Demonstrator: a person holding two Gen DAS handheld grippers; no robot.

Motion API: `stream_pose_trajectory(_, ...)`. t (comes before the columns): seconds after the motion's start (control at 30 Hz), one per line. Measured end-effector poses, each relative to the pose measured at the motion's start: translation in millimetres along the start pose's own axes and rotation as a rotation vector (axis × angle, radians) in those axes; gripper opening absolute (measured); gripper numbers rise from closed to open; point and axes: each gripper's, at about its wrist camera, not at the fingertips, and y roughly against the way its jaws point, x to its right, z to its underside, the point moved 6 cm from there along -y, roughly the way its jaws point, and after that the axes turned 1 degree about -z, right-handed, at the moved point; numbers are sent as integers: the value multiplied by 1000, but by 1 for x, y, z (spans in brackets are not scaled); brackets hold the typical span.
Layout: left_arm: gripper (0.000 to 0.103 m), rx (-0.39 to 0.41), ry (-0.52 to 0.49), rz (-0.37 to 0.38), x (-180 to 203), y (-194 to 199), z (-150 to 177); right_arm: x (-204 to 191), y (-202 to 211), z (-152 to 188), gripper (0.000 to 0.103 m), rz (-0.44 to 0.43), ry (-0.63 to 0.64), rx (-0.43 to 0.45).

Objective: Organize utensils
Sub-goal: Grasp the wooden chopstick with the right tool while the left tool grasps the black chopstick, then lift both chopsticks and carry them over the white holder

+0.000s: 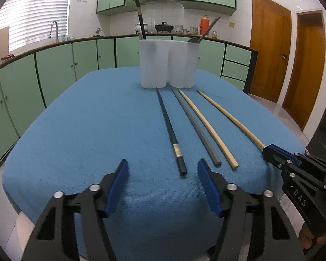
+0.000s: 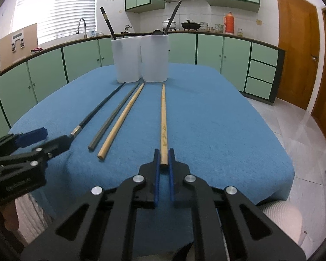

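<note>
Four chopsticks laid lengthwise on a blue cloth (image 1: pixel 97 119) over the table, tips toward a white two-part holder (image 1: pixel 168 63) at the far end. From left to right: a black chopstick (image 1: pixel 170 130) with a metal band near its thick end, a grey chopstick (image 1: pixel 195 128), a pale wooden chopstick (image 1: pixel 207 128), then, set a little apart, a second wooden chopstick (image 2: pixel 163 121) with faint markings.

Right gripper (image 2: pixel 163 155) clamped tight on the thick near end of that second wooden chopstick, blue pads pressed against either side of it, stick lying flat on the cloth. Left gripper (image 1: pixel 163 167) standing apart, jaws parted, nothing pinched; thick end of the black chopstick just ahead of the gap between its pads, not touched.

In the holder's left cup, a dark stick (image 1: pixel 141 19) with a pale band, leaning left. In the right cup, what looks like a dark ladle or spoon (image 2: pixel 169 19), handle slanting up to the right; bowl hard to make out.

Green cupboards (image 1: pixel 54 65) and wooden doors (image 1: pixel 269 50) behind.
</note>
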Motion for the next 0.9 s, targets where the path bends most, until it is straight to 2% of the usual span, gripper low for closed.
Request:
stream_pose_trajectory(0.13, 46, 2, 3, -23, 1, -3, 0, 2, 0, 3, 6, -11, -10, -2)
stream_pose_trajectory(0.3, 44, 3, 6, -38, 8, -2, 3, 2, 0, 4, 6, -22, -17, 0)
stream_pose_trajectory(0.53, 9, 14, -15, -40, 23, -1, 6, 4, -1, 5, 6, -30, -16, 7)
stream_pose_trajectory(0.8, 7, 15, -28, -65, 24, 3, 7, 4, 3, 5, 6, -28, -8, 15)
stream_pose_trajectory(0.9, 7, 44, -43, -75, 22, 14, 2, 5, 11, -1, 6, -30, 1, 36)
